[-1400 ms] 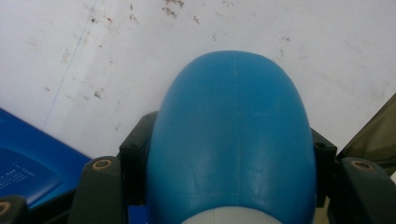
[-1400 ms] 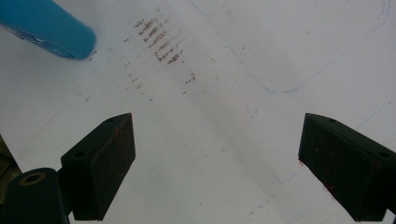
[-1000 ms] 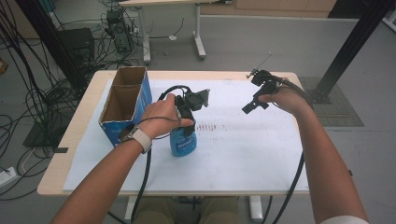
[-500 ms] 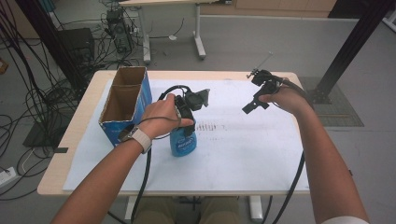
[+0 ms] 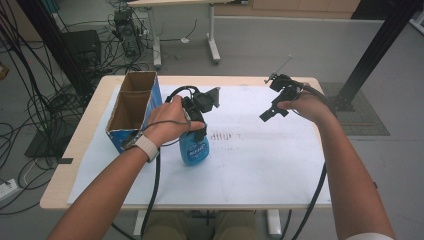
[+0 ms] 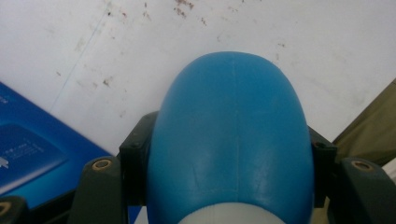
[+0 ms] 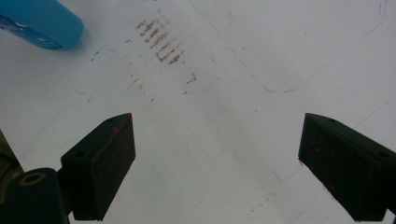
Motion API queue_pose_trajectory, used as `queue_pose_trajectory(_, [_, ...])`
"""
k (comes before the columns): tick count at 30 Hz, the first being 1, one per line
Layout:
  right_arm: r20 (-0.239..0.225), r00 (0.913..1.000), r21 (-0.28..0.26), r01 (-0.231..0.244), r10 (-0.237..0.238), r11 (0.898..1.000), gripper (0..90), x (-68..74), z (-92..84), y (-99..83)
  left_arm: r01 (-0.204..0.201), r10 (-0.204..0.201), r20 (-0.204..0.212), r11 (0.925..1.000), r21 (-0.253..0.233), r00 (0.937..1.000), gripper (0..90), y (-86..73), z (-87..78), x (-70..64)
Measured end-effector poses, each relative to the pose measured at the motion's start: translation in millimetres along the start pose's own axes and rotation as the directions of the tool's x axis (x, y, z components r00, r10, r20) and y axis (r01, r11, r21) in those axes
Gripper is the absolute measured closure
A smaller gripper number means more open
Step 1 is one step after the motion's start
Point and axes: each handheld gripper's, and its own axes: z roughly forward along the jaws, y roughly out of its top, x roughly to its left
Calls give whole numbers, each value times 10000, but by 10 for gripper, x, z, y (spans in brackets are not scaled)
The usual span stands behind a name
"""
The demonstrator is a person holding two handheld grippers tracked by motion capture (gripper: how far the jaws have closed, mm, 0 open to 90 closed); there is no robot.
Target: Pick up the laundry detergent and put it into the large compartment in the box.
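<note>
Left gripper (image 5: 200,131) down over the blue bottle (image 5: 194,148), jaws pinching it from both sides. Seen from the left gripper view as a broad blue dome (image 6: 231,135) rising between the two black jaws, pressed against them on either flank, a pale band at its base near the camera. Stood upright on the white sheet (image 5: 260,160), directly beneath that gripper, just beside the cardboard box (image 5: 131,111) on the gripper's outer side. Box open at the top, brown inside, blue on its outer wall; a slab of that blue wall (image 6: 32,149) caught low at the left of the left gripper view. Left hand (image 5: 167,122) wrapped over the gripper body, a pale wristband (image 5: 147,147) on the wrist, a black cable trailing back toward the table's near edge.

Right gripper (image 5: 272,111) held up off the sheet, well apart from the bottle, across the table from the left one. Jaws spread wide, nothing between them but bare white sheet (image 7: 215,140). Ahead of those jaws, a patch of short brownish smudges (image 7: 161,42) in rows; beyond that and off to one side, the bottle's rounded blue end (image 7: 39,23). Thin blue pen lines curving across the sheet farther ahead. Right hand (image 5: 305,105) gripped around the handle.
</note>
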Motion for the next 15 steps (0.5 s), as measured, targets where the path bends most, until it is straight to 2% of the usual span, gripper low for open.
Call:
queue_pose_trajectory(5, [16,10000,-27,66,-66,10000,110,24,-13,-1,276,-274,-198,9996,79,9994,380,-32,-67,-27])
queue_pose_trajectory(14, [18,10000,-123,56,-56,9999,109,39,-33,-27,691,-688,-309,9976,61,9972,379,-63,-175,-35])
queue_pose_trajectory(15, [14,10000,-126,97,-97,9999,109,39,-31,-28,957,-955,-313,9954,69,9949,380,-65,-203,-32])
